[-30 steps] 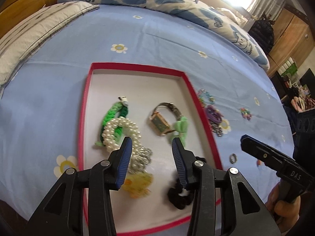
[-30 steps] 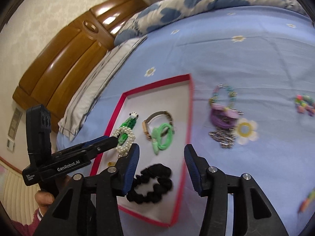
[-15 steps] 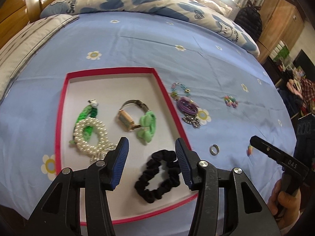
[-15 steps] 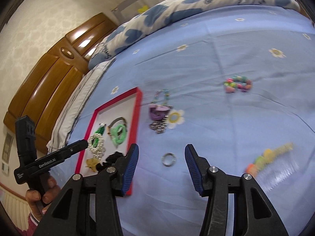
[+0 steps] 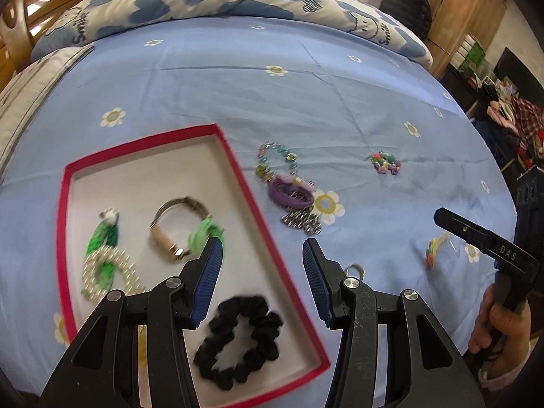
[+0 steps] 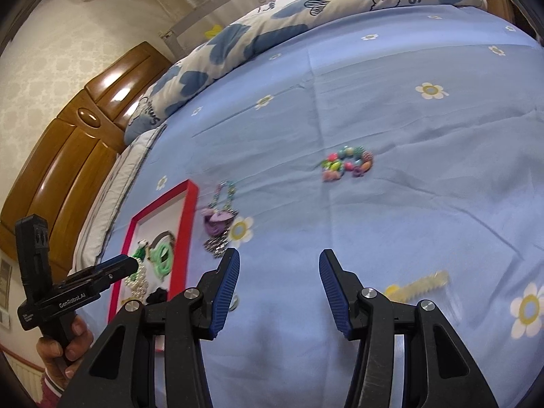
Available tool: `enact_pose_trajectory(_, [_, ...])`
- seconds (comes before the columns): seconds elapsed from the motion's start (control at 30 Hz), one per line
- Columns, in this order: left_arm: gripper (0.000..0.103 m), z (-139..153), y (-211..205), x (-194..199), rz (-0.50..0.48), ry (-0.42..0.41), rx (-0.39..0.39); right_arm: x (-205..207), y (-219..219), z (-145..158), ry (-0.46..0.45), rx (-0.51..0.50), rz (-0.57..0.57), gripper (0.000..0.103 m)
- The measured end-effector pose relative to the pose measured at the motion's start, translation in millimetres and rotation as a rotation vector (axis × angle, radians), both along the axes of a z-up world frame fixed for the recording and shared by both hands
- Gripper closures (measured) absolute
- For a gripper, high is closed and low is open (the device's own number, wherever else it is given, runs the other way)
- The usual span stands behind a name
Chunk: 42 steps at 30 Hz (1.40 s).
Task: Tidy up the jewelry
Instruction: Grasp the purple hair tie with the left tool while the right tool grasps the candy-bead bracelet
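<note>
A red-rimmed tray (image 5: 258, 210) (image 6: 185, 238) on the blue bed holds a black scrunchie (image 5: 238, 336), a watch (image 5: 170, 234), a green band (image 5: 207, 231) and a pearl bracelet (image 5: 108, 272). Outside it lie a purple clip and chain pile (image 5: 292, 197) (image 6: 217, 224), a metal ring (image 5: 355, 269), a colourful bead bracelet (image 5: 386, 163) (image 6: 346, 165) and a yellow comb (image 5: 437, 244) (image 6: 418, 285). My left gripper (image 5: 261, 255) is open and empty over the tray's right rim. My right gripper (image 6: 277, 268) is open and empty above the sheet.
A heart-print quilt (image 5: 221, 3) (image 6: 306, 10) lies along the far side of the bed. A wooden headboard (image 6: 68, 156) stands at the left. Wardrobes and clutter (image 5: 493, 68) stand beyond the bed's right edge.
Both grippers have swung to the right, from the tray towards the loose items on the sheet. Both stay open and empty.
</note>
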State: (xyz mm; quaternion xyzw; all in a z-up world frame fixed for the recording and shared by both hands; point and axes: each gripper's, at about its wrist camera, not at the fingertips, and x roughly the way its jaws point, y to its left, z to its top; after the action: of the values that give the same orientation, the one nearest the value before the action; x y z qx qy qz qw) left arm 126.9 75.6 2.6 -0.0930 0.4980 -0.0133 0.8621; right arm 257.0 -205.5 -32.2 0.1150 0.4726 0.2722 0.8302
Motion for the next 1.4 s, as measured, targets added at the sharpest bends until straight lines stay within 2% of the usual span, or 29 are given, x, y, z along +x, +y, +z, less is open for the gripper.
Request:
enact_pose_trajectory(0.27, [0.055,-16,-19,53,-0.095,0.040,0.048,43,-4,-8,0.005,-0.043,-0.012,0.051])
enact_pose_trajectory(0.43, [0.055,-33,-29,85,-0.174,0.084,0.107,73,-8,-13,0.019,-0.065,-0.027,0.051])
enact_pose_trajectory(0.73, [0.055,-62,-47,106,-0.276,0.159,0.127,114,-5,-35,0.056,-0.125,-0.041,0.051])
enact_pose_trajectory(0.77, [0.059,-63,-49,107,-0.278,0.160,0.122,118,-5,-38,0.060,-0.131,-0.042,0.051])
enact_pose_trajectory(0.87, [0.084,-64,-54,108,-0.295,0.161,0.101,127,0,-45,0.067,-0.154,-0.040,0.051])
enact_pose_trajectory(0.93, [0.089,-63,-59,105,-0.307,0.152,0.106,130,4,-49,0.058,-0.182,-0.029,0.052])
enact_pose_trajectory(1.0, [0.092,-61,-62,102,-0.309,0.140,0.119,131,9,-51,0.040,-0.218,-0.025,0.057])
enact_pose_trajectory(1.07, [0.093,-60,-60,100,-0.307,0.134,0.103,130,10,-51,0.025,-0.243,-0.023,0.084])
enact_pose_trajectory(1.1, [0.094,-58,-59,98,-0.301,0.128,0.098,129,10,-50,0.022,-0.241,-0.018,0.091])
enact_pose_trajectory(1.2, [0.094,-51,-52,92,-0.282,0.114,0.059,124,7,-47,0.009,-0.239,-0.021,0.090])
enact_pose_trajectory(1.4, [0.095,-30,-38,73,-0.239,0.066,-0.013,101,2,-21,-0.024,-0.146,-0.004,0.091])
